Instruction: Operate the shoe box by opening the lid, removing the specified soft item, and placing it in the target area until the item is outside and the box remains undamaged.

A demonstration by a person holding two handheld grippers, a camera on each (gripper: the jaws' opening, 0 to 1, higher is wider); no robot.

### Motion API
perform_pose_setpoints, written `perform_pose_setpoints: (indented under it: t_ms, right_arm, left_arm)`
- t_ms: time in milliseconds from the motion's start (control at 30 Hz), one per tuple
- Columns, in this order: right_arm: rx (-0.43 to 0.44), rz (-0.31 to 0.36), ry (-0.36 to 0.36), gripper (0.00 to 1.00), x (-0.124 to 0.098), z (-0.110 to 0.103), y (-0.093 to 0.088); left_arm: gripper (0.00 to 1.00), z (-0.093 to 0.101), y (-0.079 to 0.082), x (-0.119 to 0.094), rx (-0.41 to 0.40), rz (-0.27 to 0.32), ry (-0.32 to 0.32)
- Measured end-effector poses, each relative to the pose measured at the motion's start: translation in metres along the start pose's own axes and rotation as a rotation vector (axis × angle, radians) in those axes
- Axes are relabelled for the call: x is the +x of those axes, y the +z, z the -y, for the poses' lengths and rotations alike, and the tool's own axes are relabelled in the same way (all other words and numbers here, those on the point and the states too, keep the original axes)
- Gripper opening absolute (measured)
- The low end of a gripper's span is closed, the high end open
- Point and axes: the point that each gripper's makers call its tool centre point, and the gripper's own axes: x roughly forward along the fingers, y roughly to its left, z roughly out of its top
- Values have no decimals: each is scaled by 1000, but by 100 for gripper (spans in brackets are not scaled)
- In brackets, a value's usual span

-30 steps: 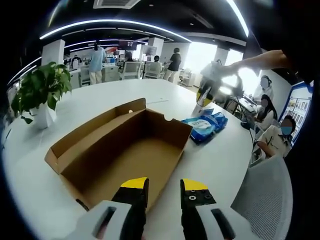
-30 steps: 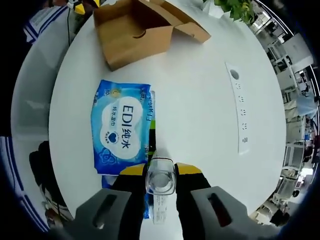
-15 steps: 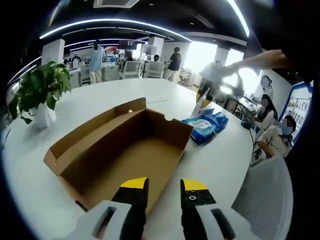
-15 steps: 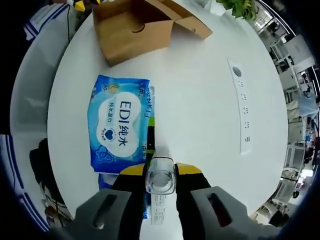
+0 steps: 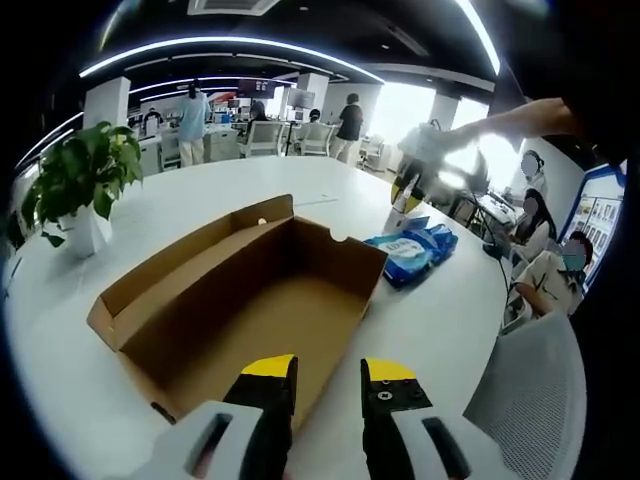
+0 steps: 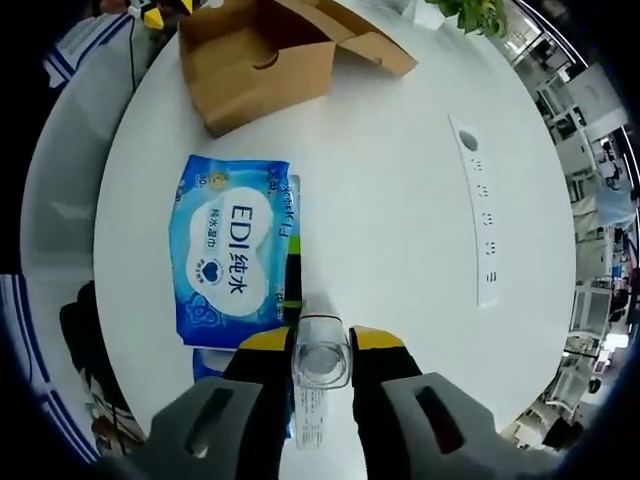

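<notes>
Cardboard shoe box (image 5: 240, 300) stays open and empty while the blue wipes pack (image 6: 232, 262) beside it has barely drifted under the right gripper (image 6: 320, 345), seemingly clamping its clear edge, so release remains; the left gripper (image 5: 330, 375) hangs narrowly parted, empty.

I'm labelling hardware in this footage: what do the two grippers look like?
The left gripper has two black jaws capped with yellow tips, with small screws on the inner face, rising from light grey moulded bodies with dark slots. The right gripper has the same build: black jaws, yellow tips, grey bodies with slots. No cables or sleeves can be made out near either.
</notes>
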Motion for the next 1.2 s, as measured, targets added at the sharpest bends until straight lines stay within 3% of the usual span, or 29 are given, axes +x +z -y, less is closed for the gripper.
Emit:
perform_pose_setpoints:
  t_ms: [700, 1200]
  right_arm:
    - [10, 6, -21, 27, -3, 6, -6]
    - [90, 28, -71, 29, -27, 4, -16]
  left_arm:
    - [25, -1, 4, 1, 3, 5, 1]
    - [25, 4, 12, -9, 20, 25, 15]
